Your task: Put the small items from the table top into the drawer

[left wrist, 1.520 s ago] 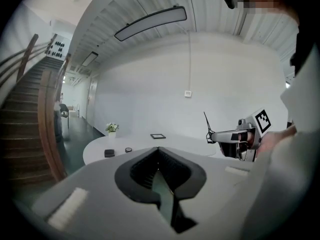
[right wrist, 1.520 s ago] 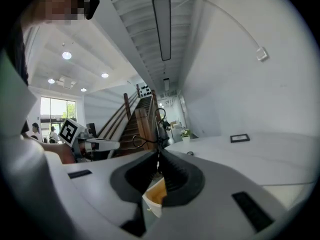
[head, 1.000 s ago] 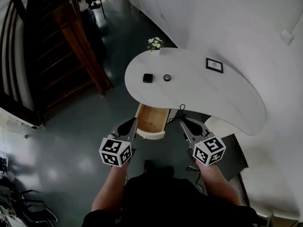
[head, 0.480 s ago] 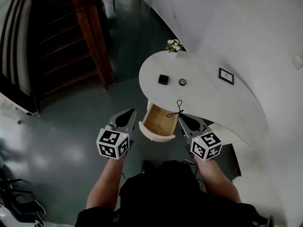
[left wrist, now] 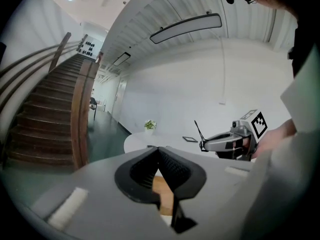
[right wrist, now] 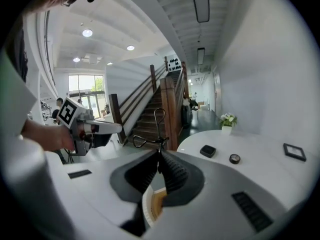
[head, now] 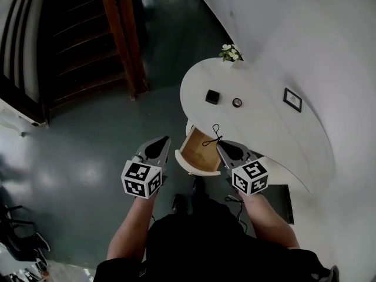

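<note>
My right gripper [head: 221, 146] is shut on a thin black wire piece [head: 216, 135], which sticks up from the jaw tips [right wrist: 158, 128] with a loop on top. It hangs over the right side of the open wooden drawer [head: 200, 151] under the white table [head: 264, 128]. On the table top lie a small black box [head: 212, 96] [right wrist: 207, 150] and a small round item [head: 237, 103] [right wrist: 234, 158]. My left gripper [head: 164, 140] [left wrist: 159, 149] is shut with nothing in it, left of the drawer.
A small picture frame [head: 292, 99] and a little pot of white flowers [head: 230, 53] also stand on the table. A wooden staircase [head: 70, 46] rises to the left over the dark floor [head: 88, 157]. A white wall [head: 329, 40] runs behind the table.
The view has swung, so the table and drawer sit further right. My right gripper with the wire piece has come over the drawer's right side. The left gripper stands further from the drawer.
</note>
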Available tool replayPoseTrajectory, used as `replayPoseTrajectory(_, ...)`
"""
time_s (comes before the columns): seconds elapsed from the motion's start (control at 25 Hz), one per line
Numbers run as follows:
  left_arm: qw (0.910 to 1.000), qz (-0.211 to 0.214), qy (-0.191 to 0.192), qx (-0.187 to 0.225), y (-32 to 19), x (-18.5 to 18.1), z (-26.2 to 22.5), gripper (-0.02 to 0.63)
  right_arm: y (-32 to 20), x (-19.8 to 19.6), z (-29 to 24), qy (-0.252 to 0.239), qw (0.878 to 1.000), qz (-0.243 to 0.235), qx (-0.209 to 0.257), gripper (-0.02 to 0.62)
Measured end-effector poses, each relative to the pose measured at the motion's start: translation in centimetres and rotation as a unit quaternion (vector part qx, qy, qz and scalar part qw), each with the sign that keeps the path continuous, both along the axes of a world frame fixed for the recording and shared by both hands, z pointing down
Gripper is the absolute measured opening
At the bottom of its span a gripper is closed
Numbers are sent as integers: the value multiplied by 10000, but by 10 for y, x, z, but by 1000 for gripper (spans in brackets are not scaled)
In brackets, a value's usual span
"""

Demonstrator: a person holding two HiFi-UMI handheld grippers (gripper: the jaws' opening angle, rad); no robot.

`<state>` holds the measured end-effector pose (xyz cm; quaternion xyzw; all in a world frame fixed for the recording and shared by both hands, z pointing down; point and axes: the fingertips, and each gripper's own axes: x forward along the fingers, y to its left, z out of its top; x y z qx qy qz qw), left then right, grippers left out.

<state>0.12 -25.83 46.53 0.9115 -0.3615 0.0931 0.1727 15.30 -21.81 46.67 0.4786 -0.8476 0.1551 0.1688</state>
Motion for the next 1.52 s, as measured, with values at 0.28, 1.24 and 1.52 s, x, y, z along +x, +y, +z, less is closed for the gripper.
replayPoseTrajectory(0.28, 9991, -127, -189, -368, -17, 8, 37, 11, -16, -14, 54, 2, 9972, -518, -538, 29)
replayPoseTrajectory(1.24, 9913, -156, -431, -1231, -9, 21, 158, 11, -17, -17, 224, 784, 9678, -1327, -1992, 31)
replayPoseTrajectory(1.52, 9892, -229, -448, -1376, -10, 19, 175, 11, -17, -19, 273, 1361, 9459, -1804, -2329, 31)
